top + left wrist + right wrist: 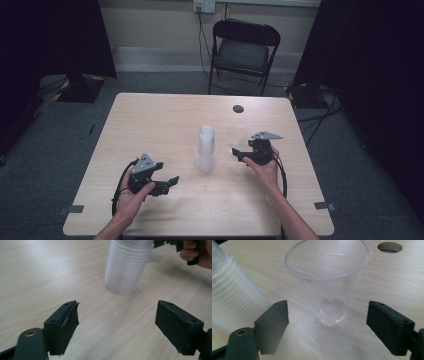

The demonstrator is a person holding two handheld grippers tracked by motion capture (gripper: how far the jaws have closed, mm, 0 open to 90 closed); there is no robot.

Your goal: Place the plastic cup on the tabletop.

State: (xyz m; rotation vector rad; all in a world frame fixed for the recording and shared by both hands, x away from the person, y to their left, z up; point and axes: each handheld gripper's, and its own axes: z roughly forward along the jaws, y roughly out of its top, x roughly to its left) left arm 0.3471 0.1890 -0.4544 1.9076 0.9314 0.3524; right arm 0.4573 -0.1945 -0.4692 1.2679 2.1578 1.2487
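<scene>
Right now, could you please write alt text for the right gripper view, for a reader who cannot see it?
A single clear plastic cup stands upright on a pale wooden table, in front of the open right tongs, whose black pads do not touch it. A stack of clear cups leans in at the left, and a round hole lies top right.

Pale wood-grain table (165, 120); clear, colourless single cup (329, 290) at its 2 o'clock beside a frosty translucent cup stack (205, 149); black-jawed grippers, grey top plates; black chair (244, 50).
</scene>
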